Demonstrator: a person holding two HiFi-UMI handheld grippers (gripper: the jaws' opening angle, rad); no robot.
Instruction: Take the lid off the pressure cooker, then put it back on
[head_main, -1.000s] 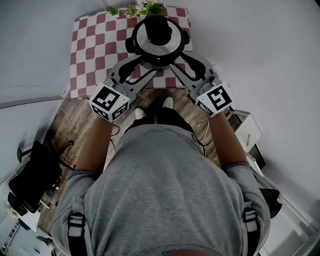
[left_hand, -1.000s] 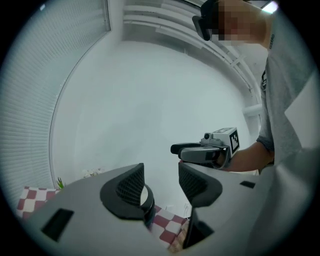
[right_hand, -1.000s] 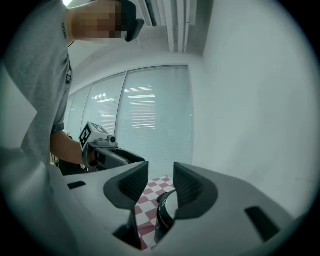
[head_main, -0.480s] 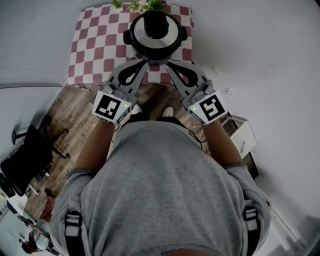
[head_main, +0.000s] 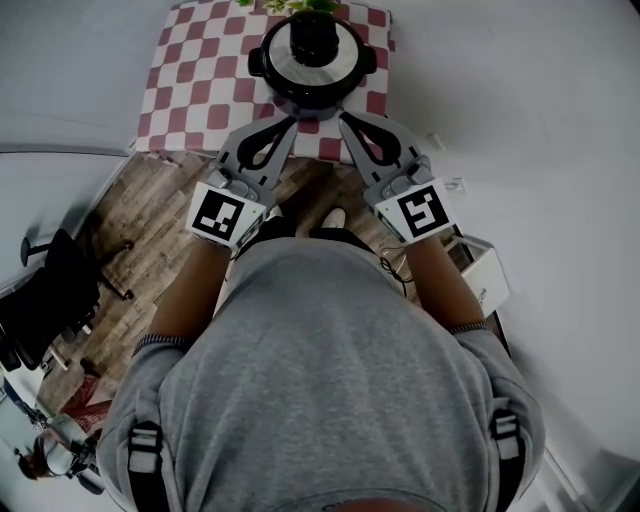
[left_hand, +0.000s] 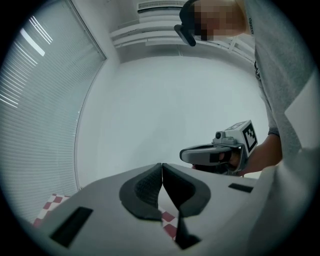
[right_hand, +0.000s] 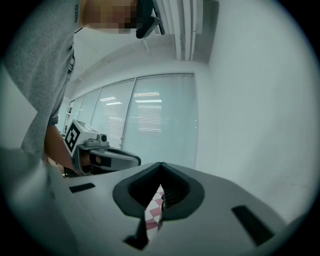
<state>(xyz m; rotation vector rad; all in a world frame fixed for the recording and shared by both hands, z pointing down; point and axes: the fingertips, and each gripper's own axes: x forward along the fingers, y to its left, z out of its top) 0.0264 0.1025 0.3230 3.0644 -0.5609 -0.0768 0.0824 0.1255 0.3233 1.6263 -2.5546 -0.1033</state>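
Note:
The black pressure cooker (head_main: 312, 62) stands on a table with a red-and-white checked cloth (head_main: 200, 90). Its steel lid (head_main: 340, 60) with a black knob (head_main: 313, 33) sits on the pot. My left gripper (head_main: 289, 123) and right gripper (head_main: 346, 119) hover over the cloth's near edge, just short of the cooker and touching nothing. Both are shut and empty. In the left gripper view the pads (left_hand: 150, 187) meet, with the right gripper (left_hand: 215, 155) beside them. In the right gripper view the pads (right_hand: 172, 192) meet too, and the left gripper (right_hand: 102, 156) shows at the left.
A small green plant (head_main: 285, 6) stands behind the cooker. Wooden floor (head_main: 130, 230) lies under the table's near edge. A white box (head_main: 482, 275) sits at the right and black equipment (head_main: 40, 310) at the left.
Both grippers were open at the cooker's sides a second ago. They have drawn back toward me and closed on nothing. The lid has stayed on the pot.

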